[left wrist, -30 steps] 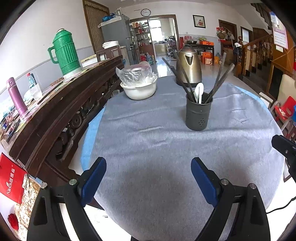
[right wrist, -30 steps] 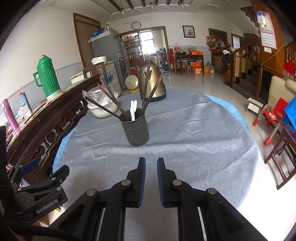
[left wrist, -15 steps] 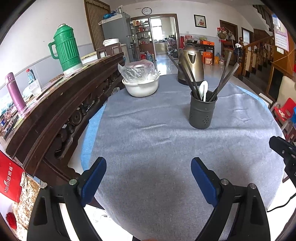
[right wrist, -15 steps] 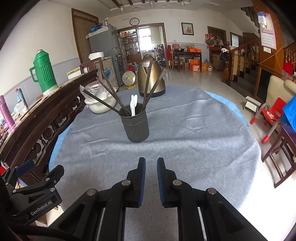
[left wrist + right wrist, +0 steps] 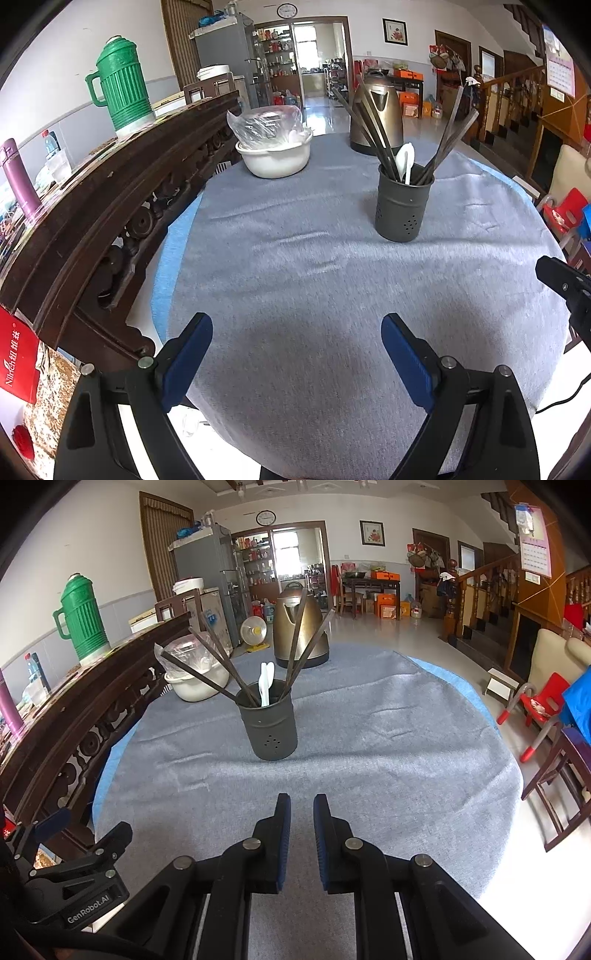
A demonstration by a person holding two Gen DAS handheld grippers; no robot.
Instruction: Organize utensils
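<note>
Bronze kettle [image 5: 377, 112], bagged white bowl [image 5: 275, 158], green thermos [image 5: 123, 98] beside

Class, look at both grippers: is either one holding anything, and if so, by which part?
Nothing is held. The left gripper is wide open over bare cloth; the right gripper is nearly shut with nothing between its fingers.

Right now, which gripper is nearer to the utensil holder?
Right. The right gripper faces the utensil holder straight ahead; the left gripper is farther back, off to its left.

Under my grippers the tablecloth [image 5: 369, 746] is matt, rough grey cloth. The utensil pot [image 5: 271, 725] looks dull dark metal; the kettle [image 5: 301, 627] glossy brass-toned metal; the bench [image 5: 110, 206] polished wood.
</note>
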